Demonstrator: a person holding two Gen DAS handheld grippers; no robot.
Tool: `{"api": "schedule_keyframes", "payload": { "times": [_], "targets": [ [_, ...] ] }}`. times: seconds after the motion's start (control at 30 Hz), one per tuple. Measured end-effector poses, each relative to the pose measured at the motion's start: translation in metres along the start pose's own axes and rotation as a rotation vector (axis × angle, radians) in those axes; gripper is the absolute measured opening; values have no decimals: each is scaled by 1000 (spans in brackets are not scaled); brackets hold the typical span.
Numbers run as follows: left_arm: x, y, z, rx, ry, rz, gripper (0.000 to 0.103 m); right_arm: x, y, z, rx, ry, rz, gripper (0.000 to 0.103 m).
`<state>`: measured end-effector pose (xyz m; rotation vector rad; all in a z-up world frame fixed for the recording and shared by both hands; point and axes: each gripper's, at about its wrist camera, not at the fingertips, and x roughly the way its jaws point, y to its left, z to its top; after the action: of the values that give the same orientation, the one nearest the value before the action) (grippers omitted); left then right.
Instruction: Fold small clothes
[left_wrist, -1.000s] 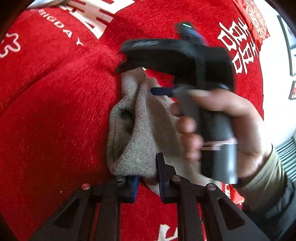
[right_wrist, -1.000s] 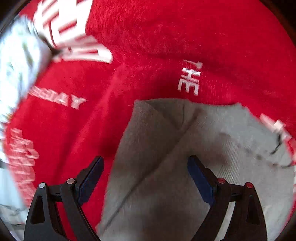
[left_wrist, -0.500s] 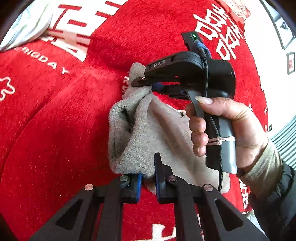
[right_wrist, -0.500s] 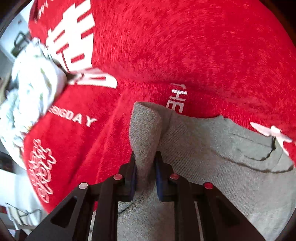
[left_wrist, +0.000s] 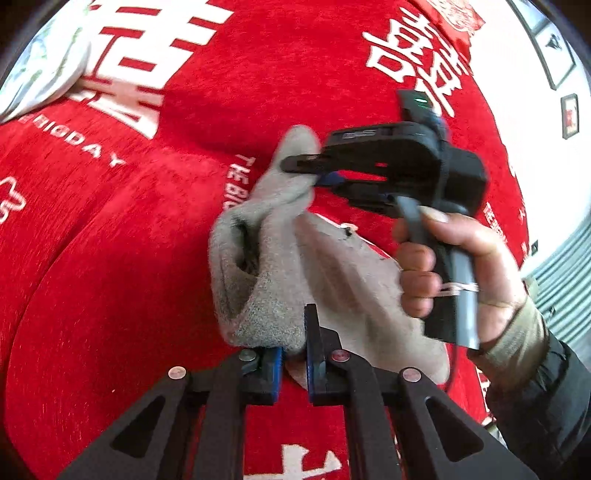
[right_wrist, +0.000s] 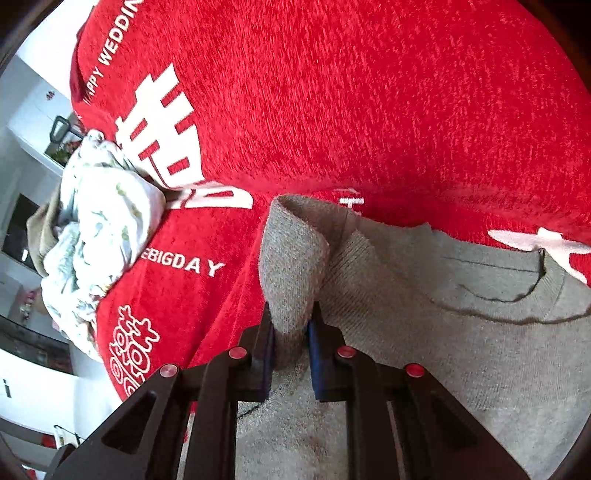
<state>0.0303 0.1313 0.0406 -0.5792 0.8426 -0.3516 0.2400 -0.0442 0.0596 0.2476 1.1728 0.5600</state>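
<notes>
A small grey knitted garment lies partly lifted off a red blanket. My left gripper is shut on the garment's near bunched edge. In the left wrist view a person's hand holds my right gripper, shut on the garment's far corner and holding it raised. The right wrist view shows my right gripper pinching a folded-up flap of the grey garment, whose neckline lies to the right. The cloth sags between the two grips.
The red blanket with white lettering covers the whole surface. A crumpled white floral cloth lies at its left edge, also seen as the white cloth at the top left. Room furniture shows beyond the blanket's edge.
My right gripper went from wide open over the garment to shut on a pinched flap. Both grippers have risen, lifting the grey cloth off the blanket.
</notes>
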Motion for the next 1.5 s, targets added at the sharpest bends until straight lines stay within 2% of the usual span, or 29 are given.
{"api": "schedule_keyframes", "payload": {
  "times": [0.2, 0.43, 0.87, 1.1, 1.27, 1.5],
  "targets": [
    [-1, -4, -3, 49, -9, 18, 8, -15, -5, -3, 17, -38, 36, 17],
    [-5, -38, 0, 125, -16, 42, 8, -42, -30, -5, 69, -75, 68, 17],
    [12, -107, -9, 281, 25, 65, 8, -86, -82, 2, 163, -17, 175, 17],
    [26, -138, -19, 363, 54, 90, 8, -100, -98, 6, 154, 29, 163, 17],
    [36, -164, -28, 446, 72, 124, 8, -109, -107, 13, 110, 78, 107, 17],
    [51, -194, -39, 502, 107, 111, 8, -130, -111, 14, 14, 70, 62, 17]
  ]
}}
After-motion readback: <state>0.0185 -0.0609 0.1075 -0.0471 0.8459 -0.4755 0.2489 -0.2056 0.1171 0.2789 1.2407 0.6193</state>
